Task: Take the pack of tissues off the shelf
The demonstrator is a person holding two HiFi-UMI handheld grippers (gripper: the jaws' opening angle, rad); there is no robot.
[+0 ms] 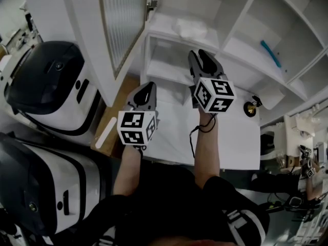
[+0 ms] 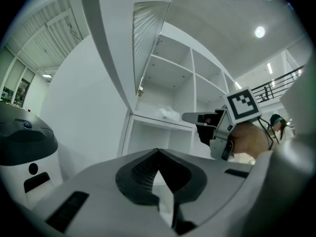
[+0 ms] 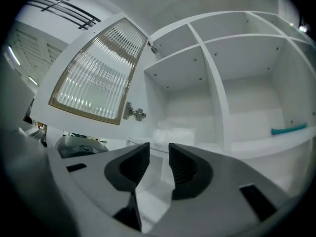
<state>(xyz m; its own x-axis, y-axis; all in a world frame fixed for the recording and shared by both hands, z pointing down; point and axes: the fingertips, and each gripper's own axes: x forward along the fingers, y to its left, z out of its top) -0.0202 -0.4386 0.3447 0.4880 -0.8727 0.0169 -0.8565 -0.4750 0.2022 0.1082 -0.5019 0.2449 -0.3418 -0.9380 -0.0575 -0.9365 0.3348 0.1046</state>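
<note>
The pack of tissues [image 1: 192, 28] is a soft white bundle lying on a shelf of the white shelf unit [image 1: 233, 45], behind the open door. It also shows as a pale bundle [image 3: 173, 132] in the right gripper view and as the same pack [image 2: 168, 113] in the left gripper view. My right gripper [image 1: 200, 55] points level at that shelf, short of the pack, its jaws open with nothing between them [image 3: 159, 149]. My left gripper [image 1: 148, 86] hangs lower and to the left, shut and empty [image 2: 158, 152].
A cabinet door with ribbed glass [image 1: 123, 19] stands open left of the shelf. A teal object [image 1: 270, 53] lies in a compartment to the right. A small brass item [image 1: 251, 107] sits on the white table [image 1: 230, 147]. Two black-and-white machines [image 1: 51, 86] stand at the left.
</note>
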